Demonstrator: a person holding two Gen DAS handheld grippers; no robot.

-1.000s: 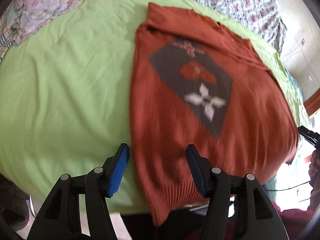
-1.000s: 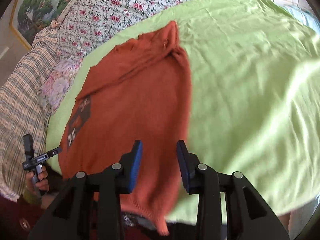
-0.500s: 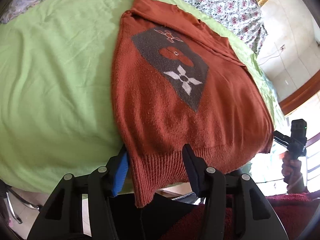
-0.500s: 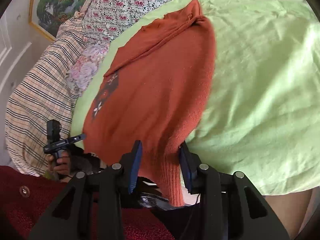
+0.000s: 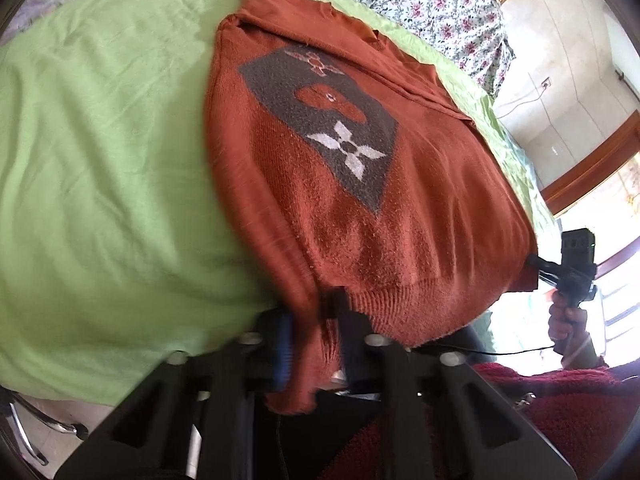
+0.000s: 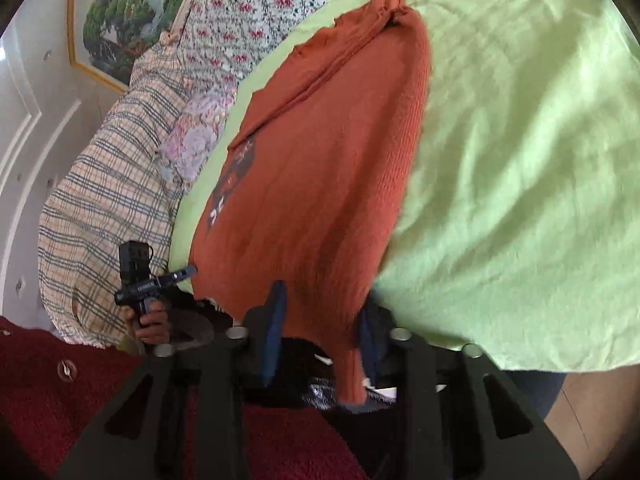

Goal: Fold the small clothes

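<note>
A small rust-orange knit sweater [image 5: 360, 184] with a grey diamond patch lies flat on a green sheet [image 5: 100, 160], hem toward me. My left gripper [image 5: 312, 332] is shut on the hem's left corner, the fabric bunched between the jaws. In the right wrist view the same sweater [image 6: 320, 184] shows, and my right gripper [image 6: 320, 332] has its jaws around the hem's right corner, still apart with the knit hanging between them. The right gripper also shows at the far right of the left wrist view [image 5: 536, 268].
The green sheet [image 6: 520, 160] covers a bed. Floral and plaid bedding [image 6: 120, 184] lies at the head end. My red-sleeved arms [image 6: 60, 392] are low in both views. A framed painting [image 6: 120, 12] hangs on the wall. The bed's near edge is just below the grippers.
Both grippers moved in to the sweater's hem corners. The left jaws closed on the hem. The right jaws came around the other corner.
</note>
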